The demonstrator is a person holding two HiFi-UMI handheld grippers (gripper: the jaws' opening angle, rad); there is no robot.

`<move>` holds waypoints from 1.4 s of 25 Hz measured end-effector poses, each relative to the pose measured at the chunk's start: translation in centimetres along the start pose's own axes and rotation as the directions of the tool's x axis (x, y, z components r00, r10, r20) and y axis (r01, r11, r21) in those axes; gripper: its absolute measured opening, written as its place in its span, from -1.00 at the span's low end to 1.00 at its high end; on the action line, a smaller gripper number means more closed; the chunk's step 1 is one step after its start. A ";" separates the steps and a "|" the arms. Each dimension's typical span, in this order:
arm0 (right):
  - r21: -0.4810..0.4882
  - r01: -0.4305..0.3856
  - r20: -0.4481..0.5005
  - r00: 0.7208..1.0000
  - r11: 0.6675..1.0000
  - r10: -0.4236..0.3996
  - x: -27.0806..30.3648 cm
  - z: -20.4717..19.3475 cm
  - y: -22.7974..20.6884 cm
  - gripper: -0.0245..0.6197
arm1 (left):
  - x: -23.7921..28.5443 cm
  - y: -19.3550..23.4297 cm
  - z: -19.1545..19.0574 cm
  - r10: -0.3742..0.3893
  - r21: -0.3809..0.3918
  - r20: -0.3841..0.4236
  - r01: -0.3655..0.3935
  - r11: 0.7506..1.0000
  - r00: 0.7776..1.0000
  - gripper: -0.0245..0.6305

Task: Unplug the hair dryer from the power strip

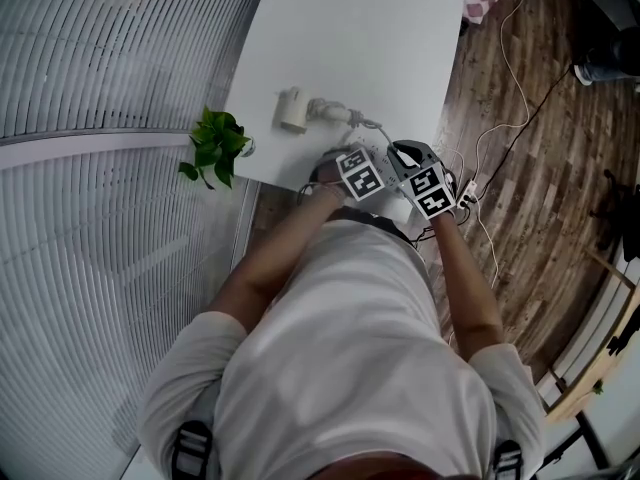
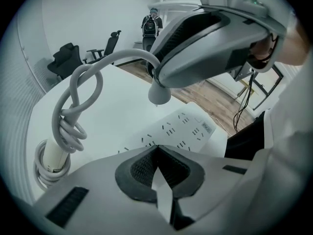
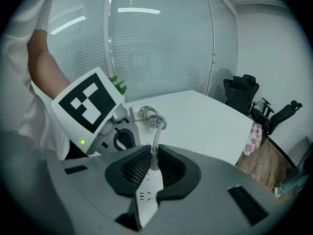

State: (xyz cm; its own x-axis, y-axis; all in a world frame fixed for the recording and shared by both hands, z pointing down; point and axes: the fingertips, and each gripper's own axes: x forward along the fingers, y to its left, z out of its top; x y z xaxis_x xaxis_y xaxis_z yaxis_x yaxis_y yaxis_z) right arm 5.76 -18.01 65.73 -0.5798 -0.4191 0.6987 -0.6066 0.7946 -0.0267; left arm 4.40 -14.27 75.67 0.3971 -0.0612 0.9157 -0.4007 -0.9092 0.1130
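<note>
The white power strip [image 2: 183, 129] lies at the table's near edge, and my left gripper [image 2: 155, 151] is shut on its near end. My right gripper [image 3: 150, 158] is shut on the grey plug [image 2: 159, 93], which hangs just above the strip's sockets and looks apart from them. From the plug the grey cord [image 2: 80, 89] loops and knots back to the cream hair dryer [image 1: 292, 110], which lies on the white table [image 1: 340, 38]. In the head view both grippers [image 1: 358, 173] [image 1: 425, 188] sit side by side over the strip, which their marker cubes hide.
A small green potted plant [image 1: 215, 146] stands at the table's near left corner. Glass walls with blinds [image 1: 90, 58] run along the left. Thin cables [image 1: 500, 138] trail over the wooden floor on the right. Black office chairs [image 3: 244, 94] stand beyond the table.
</note>
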 end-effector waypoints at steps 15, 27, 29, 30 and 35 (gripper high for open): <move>-0.108 0.054 -0.055 0.997 0.993 -0.061 0.2 0.3 -4.6 -0.73 | 0.0 -0.1 0.1 0.014 0.008 0.005 -0.014 1.000 1.000 -0.83; -0.128 0.041 -0.142 0.988 0.991 -0.059 1.9 -3.5 -5.6 -0.73 | 0.0 0.0 0.1 0.022 0.007 0.011 -0.022 1.000 1.000 -0.83; -0.124 0.040 -0.157 0.986 0.991 -0.059 2.4 -4.3 -5.9 -0.73 | 0.1 0.1 0.0 0.022 0.004 0.014 -0.022 1.000 1.000 -0.83; -0.121 0.039 -0.164 0.985 0.992 -0.059 2.6 -4.7 -6.0 -0.73 | 0.1 0.1 0.0 0.021 0.004 0.014 -0.021 1.000 1.000 -0.83; -0.112 0.034 -0.184 0.981 0.993 -0.055 3.7 -6.1 -6.2 -0.73 | 0.2 0.2 -0.2 0.020 0.007 0.014 -0.021 1.000 1.000 -0.83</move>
State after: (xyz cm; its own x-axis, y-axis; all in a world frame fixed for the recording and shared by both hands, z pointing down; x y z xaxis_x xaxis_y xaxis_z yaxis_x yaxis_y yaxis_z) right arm 10.71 -21.82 72.90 -0.4355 -0.3740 0.8188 -0.5613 0.8240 0.0778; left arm 4.21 -14.38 75.99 0.4001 -0.0854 0.9125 -0.4033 -0.9105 0.0916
